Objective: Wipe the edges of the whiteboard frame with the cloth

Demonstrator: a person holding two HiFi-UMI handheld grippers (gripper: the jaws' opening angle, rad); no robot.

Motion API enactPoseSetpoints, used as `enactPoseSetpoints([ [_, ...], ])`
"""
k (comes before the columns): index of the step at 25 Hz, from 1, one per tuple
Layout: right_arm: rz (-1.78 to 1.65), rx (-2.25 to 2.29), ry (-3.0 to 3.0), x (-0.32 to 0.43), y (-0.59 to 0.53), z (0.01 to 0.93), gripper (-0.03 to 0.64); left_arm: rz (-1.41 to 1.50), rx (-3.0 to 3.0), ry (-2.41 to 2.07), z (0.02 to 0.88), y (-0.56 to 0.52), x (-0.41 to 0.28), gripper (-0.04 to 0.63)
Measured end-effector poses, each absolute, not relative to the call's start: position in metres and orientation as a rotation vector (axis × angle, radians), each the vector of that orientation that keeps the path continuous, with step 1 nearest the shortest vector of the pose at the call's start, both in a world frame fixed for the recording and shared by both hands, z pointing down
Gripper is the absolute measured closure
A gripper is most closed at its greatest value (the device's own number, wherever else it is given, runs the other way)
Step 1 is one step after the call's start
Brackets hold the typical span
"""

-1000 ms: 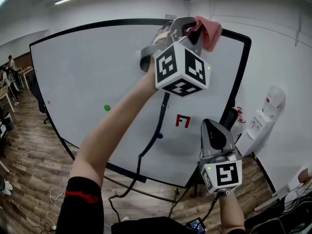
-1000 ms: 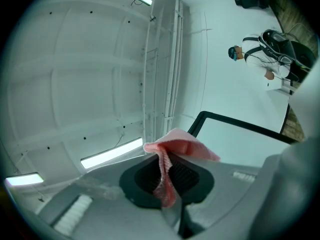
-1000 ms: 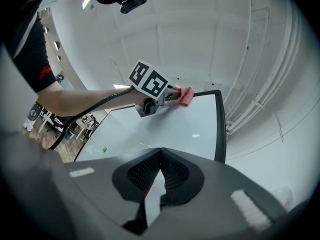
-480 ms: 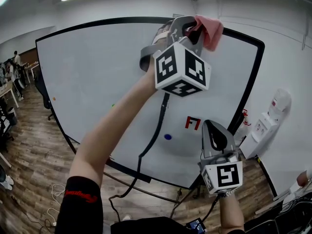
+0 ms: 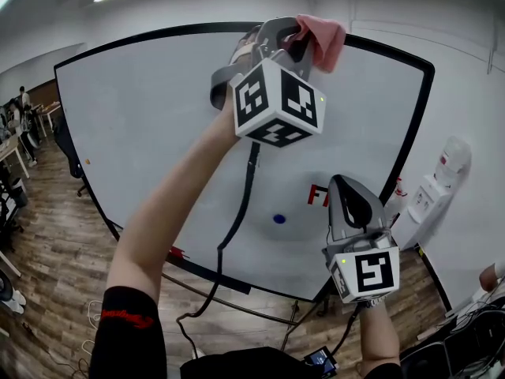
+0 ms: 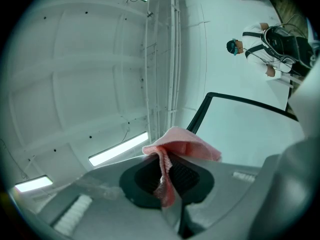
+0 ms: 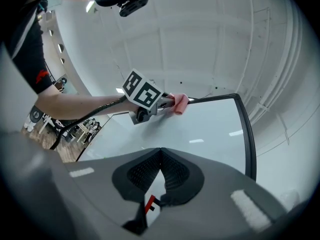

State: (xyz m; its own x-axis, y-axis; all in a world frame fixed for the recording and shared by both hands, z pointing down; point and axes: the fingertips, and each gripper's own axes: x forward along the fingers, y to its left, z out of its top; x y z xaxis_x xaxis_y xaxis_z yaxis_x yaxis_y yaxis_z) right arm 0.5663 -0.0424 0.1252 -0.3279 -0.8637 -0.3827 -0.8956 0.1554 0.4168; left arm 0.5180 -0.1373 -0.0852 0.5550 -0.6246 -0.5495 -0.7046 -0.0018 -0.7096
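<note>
The head view faces the whiteboard point(image 5: 142, 133) from nearby. The left gripper view looks past its top edge to the ceiling point(image 6: 75, 74); the right gripper view, lower, shares the board's upper right corner.

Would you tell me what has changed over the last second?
The left claw, shut on the pink cloth, slid leftwards along the whiteboard's black top frame, away from its right corner. The right claw stayed shut, empty and low; the grip on the cloth is unchanged.
</note>
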Motion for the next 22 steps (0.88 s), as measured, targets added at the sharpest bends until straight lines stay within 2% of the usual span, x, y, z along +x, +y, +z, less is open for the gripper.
enactPoseSetpoints([
  [22,1.0,-1.722,2.3,0.492,-0.07,0.079,0.615,0.076,-1.668,1.106,-0.088,-0.168,0.457,0.573],
])
